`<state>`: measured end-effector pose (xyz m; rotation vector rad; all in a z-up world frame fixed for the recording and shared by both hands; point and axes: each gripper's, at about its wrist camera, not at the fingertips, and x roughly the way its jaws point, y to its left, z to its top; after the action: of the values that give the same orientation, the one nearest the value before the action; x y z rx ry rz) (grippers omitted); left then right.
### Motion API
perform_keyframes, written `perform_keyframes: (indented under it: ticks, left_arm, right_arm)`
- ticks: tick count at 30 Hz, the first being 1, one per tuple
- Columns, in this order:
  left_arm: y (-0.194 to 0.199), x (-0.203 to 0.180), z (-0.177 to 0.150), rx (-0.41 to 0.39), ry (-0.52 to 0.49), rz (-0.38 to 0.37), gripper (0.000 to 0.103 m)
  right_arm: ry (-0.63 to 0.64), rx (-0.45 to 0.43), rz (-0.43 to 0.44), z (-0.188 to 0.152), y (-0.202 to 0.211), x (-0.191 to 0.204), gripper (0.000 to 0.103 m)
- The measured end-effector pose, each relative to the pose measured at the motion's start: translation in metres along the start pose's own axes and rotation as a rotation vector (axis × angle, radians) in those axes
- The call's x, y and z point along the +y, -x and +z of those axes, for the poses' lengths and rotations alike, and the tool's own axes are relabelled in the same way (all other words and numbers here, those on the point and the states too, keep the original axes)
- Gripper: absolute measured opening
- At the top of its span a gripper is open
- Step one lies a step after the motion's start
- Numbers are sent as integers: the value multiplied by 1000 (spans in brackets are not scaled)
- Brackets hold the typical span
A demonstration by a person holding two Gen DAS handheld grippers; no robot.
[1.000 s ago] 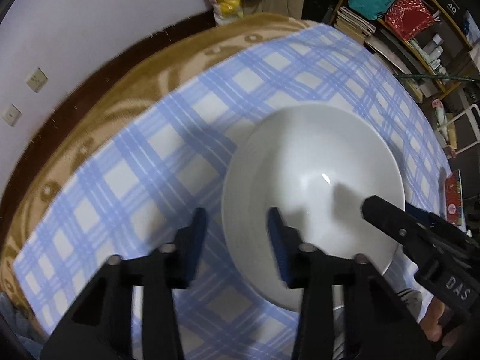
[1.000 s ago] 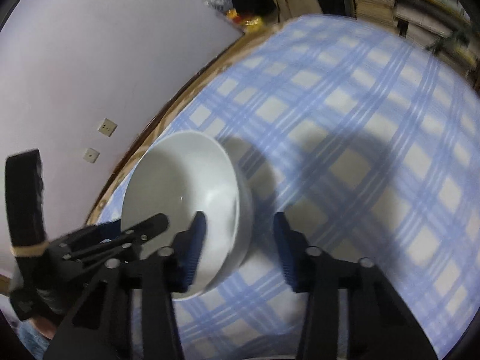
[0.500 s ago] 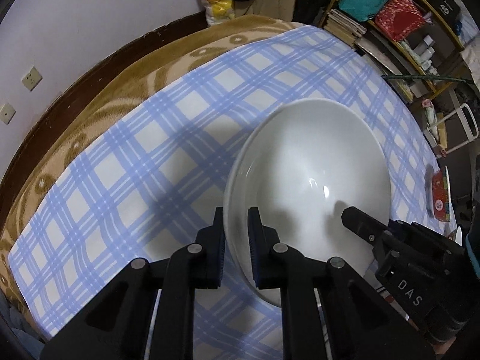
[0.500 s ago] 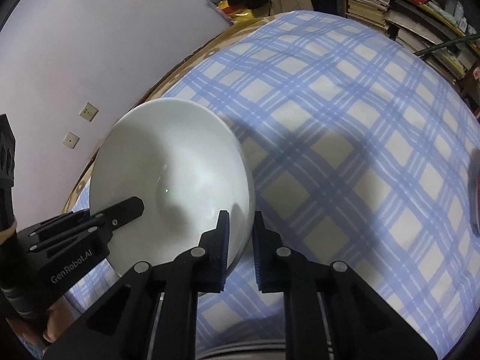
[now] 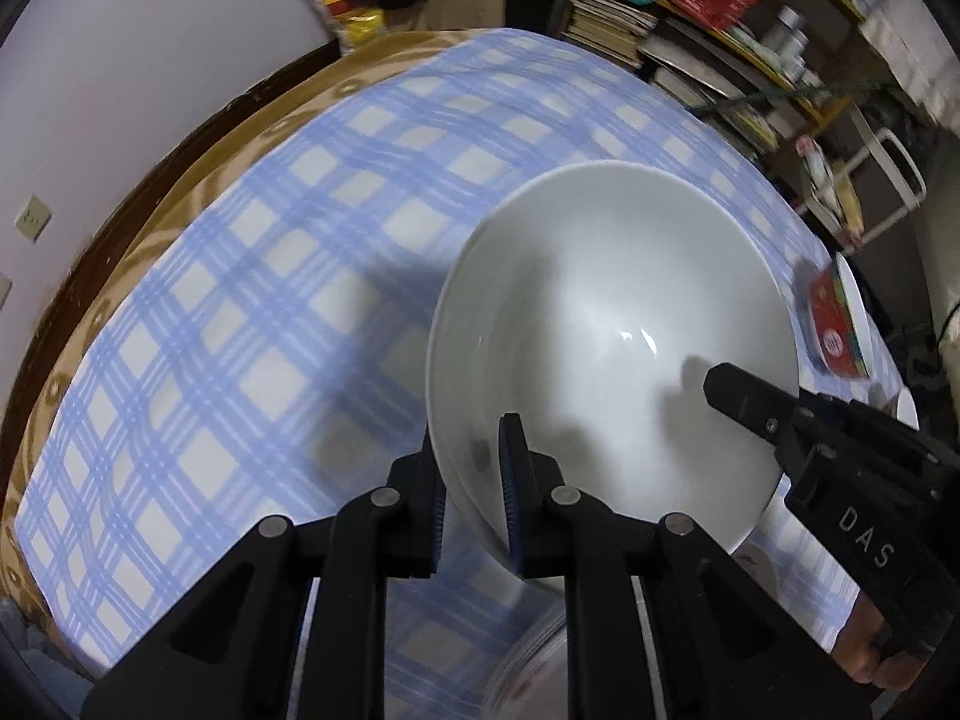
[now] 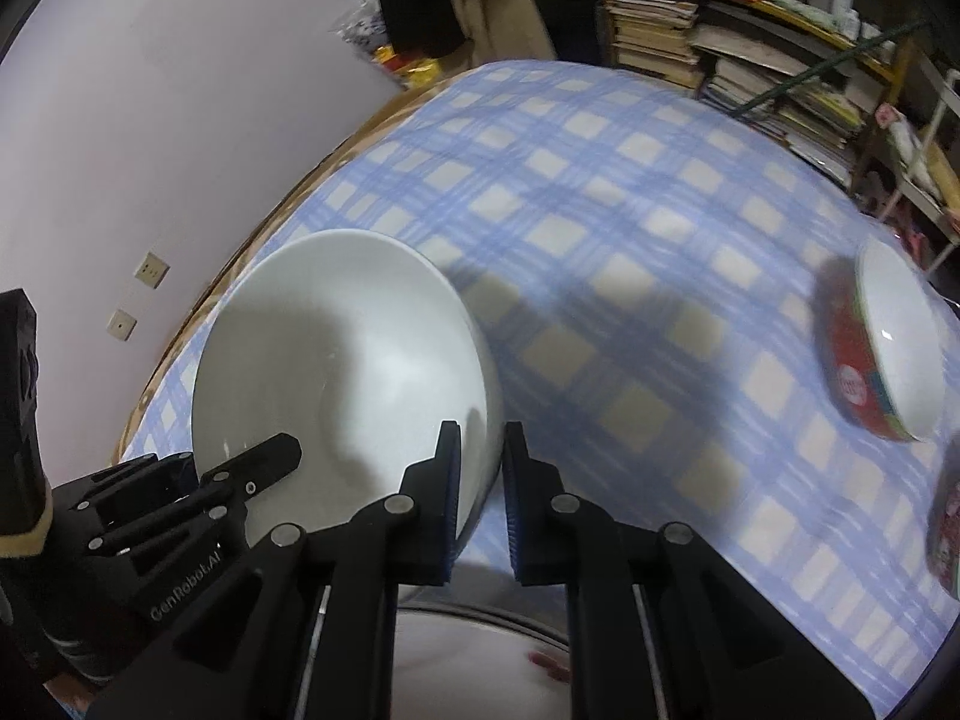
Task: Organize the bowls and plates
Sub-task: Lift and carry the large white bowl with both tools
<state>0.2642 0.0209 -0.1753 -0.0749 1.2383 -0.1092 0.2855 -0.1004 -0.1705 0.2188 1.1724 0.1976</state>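
Left gripper (image 5: 471, 492) clenched on white bowl (image 5: 612, 348) near rim, jaws easing open, right gripper (image 6: 480, 498) clamping opposite rim, bowl mouth up, slightly tilted.

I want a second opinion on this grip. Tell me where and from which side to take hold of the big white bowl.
Take the white bowl by its thin rim, from above, one finger inside the wall and one outside, at opposite edges. It is wide, deep and smooth, so nothing else fits narrow jaws. The left gripper and the right gripper pinch it this way.
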Motion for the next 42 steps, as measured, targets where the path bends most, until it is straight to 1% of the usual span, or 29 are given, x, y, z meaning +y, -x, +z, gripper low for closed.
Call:
perform_keyframes:
  ticks: [2,5,7,14,18,21,27,31,38,42]
  left_arm:
    - [3,-17,-2,5,-21,-12,17]
    - [8,-37,-7,13,-29,-58,17]
    - [13,-53,-12,10,-43,-74,17]
    - [23,-109,-35,14,-118,-102,17]
    - [20,-134,-48,33,-146,-114,17]
    - [15,-153,-59,49,-175,-115,17]
    - [7,-181,-72,75,-215,-116,18]
    - [-1,-196,-80,101,-236,-103,18]
    - [-10,-211,-96,130,-266,-62,18]
    - [-15,-214,-103,149,-272,-53,18]
  right_arm:
    - [-12,-9,-12,-5,10,-14,15]
    - [-37,-25,-15,-13,29,-36,15]
    - [-37,-37,-26,-20,44,-50,15]
    - [-43,-31,-92,-48,75,-87,15]
    - [-82,-33,-98,-63,88,-111,15]
    - [-87,-38,-119,-75,96,-124,15]
    - [-136,-35,-133,-94,103,-151,15]
    - [-166,-12,-140,-105,100,-167,15]
    - [-161,24,-156,-120,94,-174,15]
    - [-153,52,-159,-128,89,-178,15]
